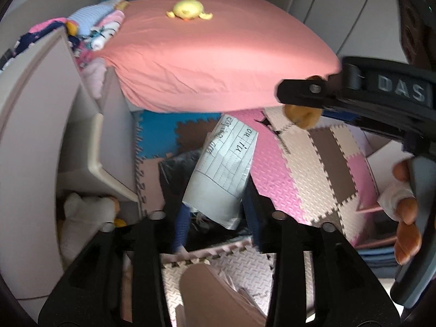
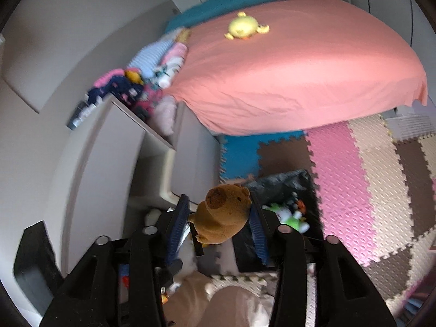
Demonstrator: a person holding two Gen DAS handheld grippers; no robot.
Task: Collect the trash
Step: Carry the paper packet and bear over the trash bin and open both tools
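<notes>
My left gripper [image 1: 216,218] is shut on a grey-white printed paper bag [image 1: 222,171] and holds it upright above a black bin bag [image 1: 177,169] on the floor mats. My right gripper [image 2: 218,218] is shut on a brown plush capybara [image 2: 223,215] and holds it above the left edge of the black bin bag [image 2: 283,182], which holds green and white toys [image 2: 288,215]. The right gripper also shows in the left wrist view [image 1: 299,100], up at the right with the brown plush [image 1: 301,115] in it.
A bed with a pink sheet [image 1: 218,54] fills the back, with a yellow plush duck [image 1: 188,9] on it. A grey shelf unit [image 1: 41,136] with piled clothes stands at the left. Pink, cream, brown and blue foam mats [image 2: 368,177] cover the floor.
</notes>
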